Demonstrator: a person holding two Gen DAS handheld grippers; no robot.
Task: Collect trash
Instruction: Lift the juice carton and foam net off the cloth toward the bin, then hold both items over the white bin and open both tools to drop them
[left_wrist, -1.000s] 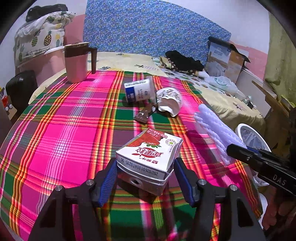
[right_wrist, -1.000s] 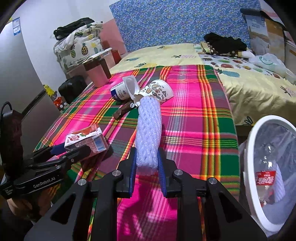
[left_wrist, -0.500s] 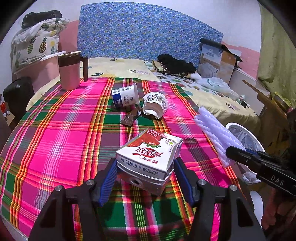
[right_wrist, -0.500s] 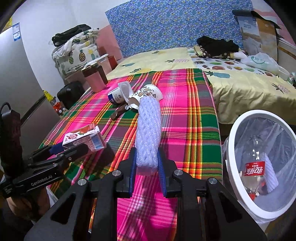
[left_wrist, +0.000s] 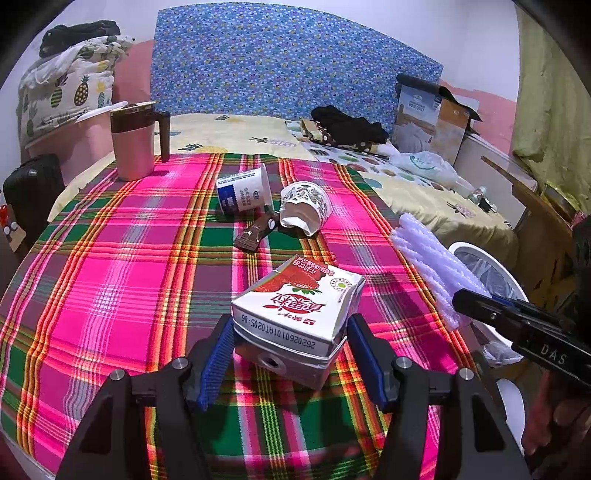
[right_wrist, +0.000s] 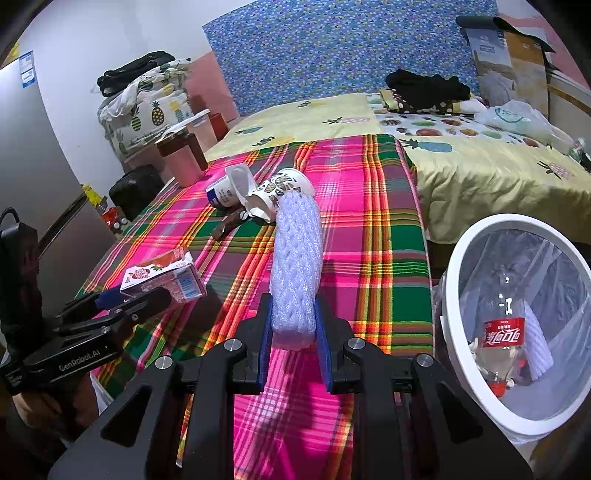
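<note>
My left gripper (left_wrist: 291, 350) is shut on a strawberry milk carton (left_wrist: 299, 310) and holds it above the plaid tablecloth (left_wrist: 110, 266). The carton also shows in the right wrist view (right_wrist: 162, 275). My right gripper (right_wrist: 293, 332) is shut on a white foam net sleeve (right_wrist: 295, 266), also seen in the left wrist view (left_wrist: 432, 266). A white bin (right_wrist: 461, 273) with a clear liner stands right of the table and holds a cola bottle (right_wrist: 502, 332). A yogurt cup (left_wrist: 243, 192), a patterned paper cup (left_wrist: 304, 206) and a brown wrapper (left_wrist: 255, 232) lie on the cloth.
A pink lidded mug (left_wrist: 133, 144) stands at the far left of the table. A bed with a yellow sheet (right_wrist: 480, 166), dark clothes and a cardboard box (left_wrist: 432, 114) lies beyond. A black bag (left_wrist: 29, 192) sits on the floor at left.
Both grippers have pulled back from the table with their loads, so the cups look farther off. In the right wrist view the bin has come more fully into sight.
</note>
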